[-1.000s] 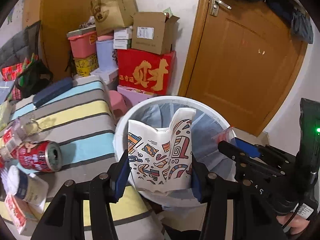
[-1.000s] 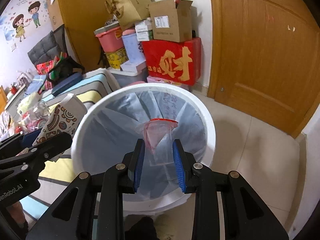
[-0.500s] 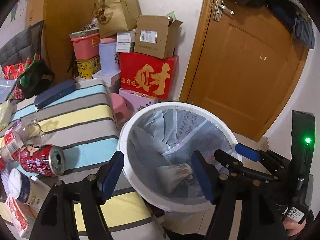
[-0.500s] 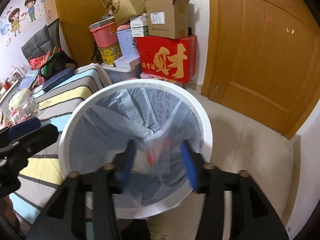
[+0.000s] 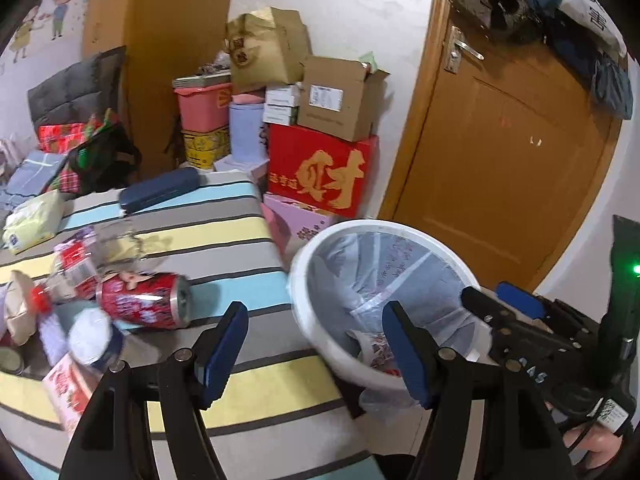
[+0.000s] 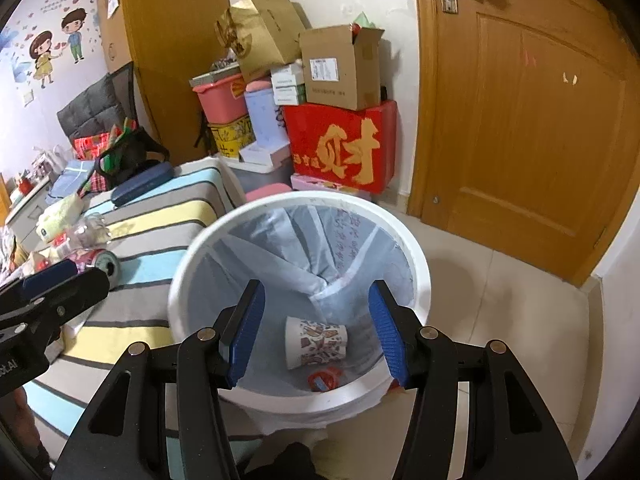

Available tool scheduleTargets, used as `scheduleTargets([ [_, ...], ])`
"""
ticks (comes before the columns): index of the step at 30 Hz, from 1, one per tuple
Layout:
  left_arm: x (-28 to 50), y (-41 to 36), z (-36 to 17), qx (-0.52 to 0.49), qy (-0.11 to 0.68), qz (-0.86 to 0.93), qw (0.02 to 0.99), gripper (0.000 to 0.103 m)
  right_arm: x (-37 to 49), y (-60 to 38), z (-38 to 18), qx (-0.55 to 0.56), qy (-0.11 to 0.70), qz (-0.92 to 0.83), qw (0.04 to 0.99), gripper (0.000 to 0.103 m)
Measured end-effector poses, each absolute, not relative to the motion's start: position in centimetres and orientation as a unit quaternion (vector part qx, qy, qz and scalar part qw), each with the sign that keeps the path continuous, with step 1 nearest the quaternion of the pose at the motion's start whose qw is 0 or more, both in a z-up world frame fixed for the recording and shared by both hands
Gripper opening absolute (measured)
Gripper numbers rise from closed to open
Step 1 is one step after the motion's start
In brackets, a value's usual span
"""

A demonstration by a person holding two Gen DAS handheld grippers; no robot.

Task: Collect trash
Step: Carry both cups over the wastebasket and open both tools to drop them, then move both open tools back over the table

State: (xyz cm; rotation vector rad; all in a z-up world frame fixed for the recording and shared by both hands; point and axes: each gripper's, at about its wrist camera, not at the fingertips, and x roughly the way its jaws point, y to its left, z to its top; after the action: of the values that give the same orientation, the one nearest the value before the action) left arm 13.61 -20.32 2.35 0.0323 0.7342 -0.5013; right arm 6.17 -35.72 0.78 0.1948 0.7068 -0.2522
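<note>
Both grippers have let go since the earlier frames: the patterned paper cup [image 6: 316, 343] and the clear red-rimmed plastic cup [image 6: 325, 378] no longer sit between the pads but lie at the bottom of the white bin [image 6: 420, 276]. Left gripper [image 5: 316, 350] has swung back toward the table; its jaws stand wide apart and hold nothing. Right gripper [image 6: 316, 332] hangs over the bin mouth, likewise spread wide and empty.

Progress, judged: two items binned, several left. On the striped tablecloth [image 5: 224, 236] lie a red drink can [image 5: 146, 300] on its side, a crumpled clear bottle with red label [image 5: 80, 260], a small white cup [image 5: 90, 338] and a carton [image 5: 66, 386], all clustered close together, well apart from the bin.

Materials: bin is rigid smooth plastic, round, lined with a thin translucent bluish bag [image 6: 280, 276] that creases into folds. Paper cup is tapered and looks lightweight. Can is thin metal, cylindrical, likely to roll. Bottle is thin, already deformed. Cloth is woven, matte.
</note>
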Motion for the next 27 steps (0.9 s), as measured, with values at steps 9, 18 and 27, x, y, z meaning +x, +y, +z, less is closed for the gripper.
scheduleTargets([
  [9, 12.1, -15.4, 3.5, 0.002, 0.334, -0.206, 0.920, 0.069, 5.4, -32.3, 2.0, 0.089, 0.319, -0.097, 0.939, 0.056],
  [18, 10.6, -10.1, 4.0, -0.015, 0.323, -0.171, 0.931, 0.069, 5.3, -29.0, 2.8, 0.076, 0.305, -0.071, 0.947, 0.056],
  [27, 9.7, -4.4, 4.4, -0.028, 0.312, -0.127, 0.941, 0.069, 5.7, -25.6, 3.2, 0.063, 0.295, -0.041, 0.952, 0.056],
])
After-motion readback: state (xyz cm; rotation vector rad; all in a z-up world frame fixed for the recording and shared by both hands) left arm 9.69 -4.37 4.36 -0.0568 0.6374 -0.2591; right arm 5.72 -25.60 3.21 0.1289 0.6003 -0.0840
